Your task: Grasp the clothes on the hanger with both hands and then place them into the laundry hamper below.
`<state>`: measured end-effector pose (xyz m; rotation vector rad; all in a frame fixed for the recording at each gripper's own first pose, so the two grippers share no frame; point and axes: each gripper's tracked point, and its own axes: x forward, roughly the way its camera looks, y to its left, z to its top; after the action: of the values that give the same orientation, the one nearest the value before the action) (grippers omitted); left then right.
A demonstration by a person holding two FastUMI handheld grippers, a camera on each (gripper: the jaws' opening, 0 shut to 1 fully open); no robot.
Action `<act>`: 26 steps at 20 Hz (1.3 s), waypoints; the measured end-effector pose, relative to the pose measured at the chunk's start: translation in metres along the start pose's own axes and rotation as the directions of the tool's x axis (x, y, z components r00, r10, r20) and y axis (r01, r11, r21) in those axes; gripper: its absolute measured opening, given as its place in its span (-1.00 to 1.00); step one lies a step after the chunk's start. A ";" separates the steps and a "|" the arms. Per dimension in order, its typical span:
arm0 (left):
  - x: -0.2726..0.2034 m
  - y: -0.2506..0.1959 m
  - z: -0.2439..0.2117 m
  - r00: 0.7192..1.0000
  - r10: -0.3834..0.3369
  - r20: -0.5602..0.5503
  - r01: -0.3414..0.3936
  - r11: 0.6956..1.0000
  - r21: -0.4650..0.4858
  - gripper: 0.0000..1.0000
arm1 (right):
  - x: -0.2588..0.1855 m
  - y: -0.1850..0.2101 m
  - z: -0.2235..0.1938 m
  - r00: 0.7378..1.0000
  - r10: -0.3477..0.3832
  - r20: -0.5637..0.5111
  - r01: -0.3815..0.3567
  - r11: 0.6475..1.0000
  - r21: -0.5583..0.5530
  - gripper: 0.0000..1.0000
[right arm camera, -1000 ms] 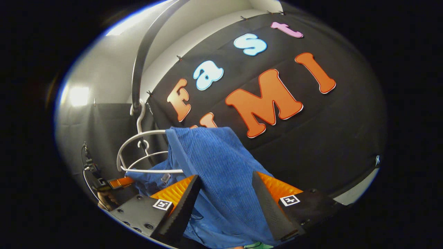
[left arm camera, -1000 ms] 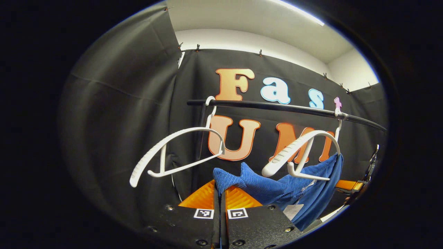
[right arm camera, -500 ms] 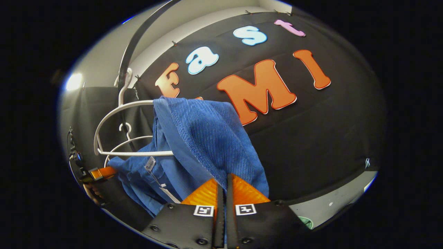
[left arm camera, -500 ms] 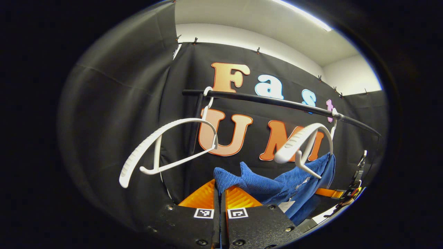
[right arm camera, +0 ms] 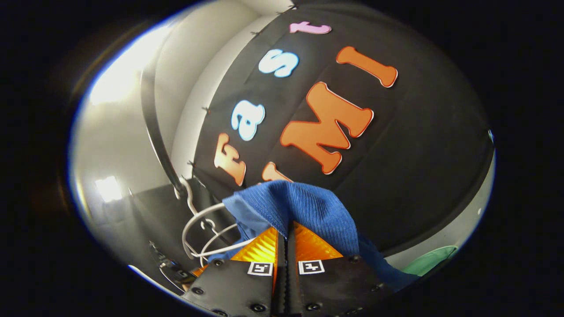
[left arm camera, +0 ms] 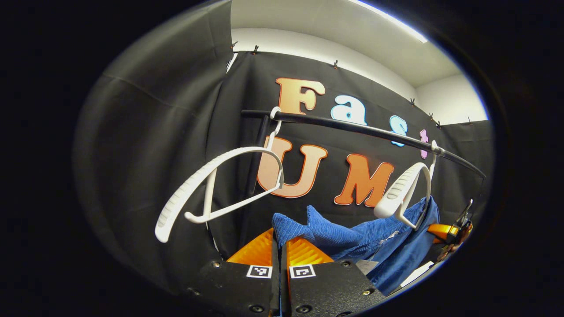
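Blue shirt [left arm camera: 352, 235] hangs half off the white hanger [left arm camera: 407, 191] on the black rail [left arm camera: 352, 128]. Both grippers pinch it tight: the left gripper [left arm camera: 280, 242] squeezes one bunched end, the right gripper [right arm camera: 285, 240] squeezes the other. A second ago the right gripper was open around the cloth. Now the hanger has swung sideways. An empty hanger [left arm camera: 211, 187] hangs nearby.

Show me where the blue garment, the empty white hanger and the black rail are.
blue garment [left arm camera: 335, 235], left gripper view, ribbed fold beyond the tool.
empty white hanger [left arm camera: 207, 178], left gripper view, its curved shoulder.
black rail [left arm camera: 352, 128], left gripper view, mid-bar.
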<state>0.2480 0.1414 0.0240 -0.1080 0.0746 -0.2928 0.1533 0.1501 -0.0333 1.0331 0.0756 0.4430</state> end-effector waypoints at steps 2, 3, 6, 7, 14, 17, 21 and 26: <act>0.001 0.000 -0.004 1.000 0.009 -0.008 -0.009 1.000 -0.005 -0.98 | 0.001 -0.006 0.014 1.000 -0.013 0.024 0.013 1.000 0.003 -0.85; 0.001 0.000 -0.006 1.000 0.014 -0.013 -0.014 1.000 -0.005 -0.98 | 0.005 -0.010 0.019 0.999 -0.032 0.025 0.032 0.999 -0.015 -0.84; -0.001 -0.001 -0.012 0.999 0.034 -0.031 -0.035 0.999 -0.017 -0.97 | 0.013 -0.013 0.038 0.998 -0.064 0.024 0.065 0.997 -0.042 -0.87; -0.002 -0.002 -0.014 0.999 0.040 -0.036 -0.041 0.999 -0.020 -0.98 | 0.015 -0.012 0.045 0.997 -0.064 0.031 0.065 0.997 -0.039 -0.87; -0.016 -0.017 -0.044 0.995 0.061 -0.077 -0.064 0.997 -0.031 -0.98 | 0.012 -0.037 0.061 0.992 -0.119 0.029 0.121 0.990 -0.070 -0.87; -0.028 -0.023 -0.057 0.993 0.062 -0.099 -0.067 0.997 -0.038 -0.98 | 0.005 -0.053 0.055 0.988 -0.152 0.004 0.152 0.986 -0.071 -0.87; -0.038 -0.031 -0.078 0.988 0.073 -0.140 -0.078 0.996 -0.035 -0.98 | -0.007 -0.067 0.043 0.982 -0.186 -0.030 0.183 0.980 -0.082 -0.87; -0.044 -0.056 -0.100 0.984 0.050 -0.169 -0.055 0.998 -0.022 -0.98 | -0.023 -0.076 0.024 0.973 -0.216 -0.076 0.207 0.972 -0.114 -0.87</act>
<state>0.1815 0.0918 -0.0664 -0.1073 0.2490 -0.2477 0.1630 0.0884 -0.0886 0.8904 0.2371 0.2947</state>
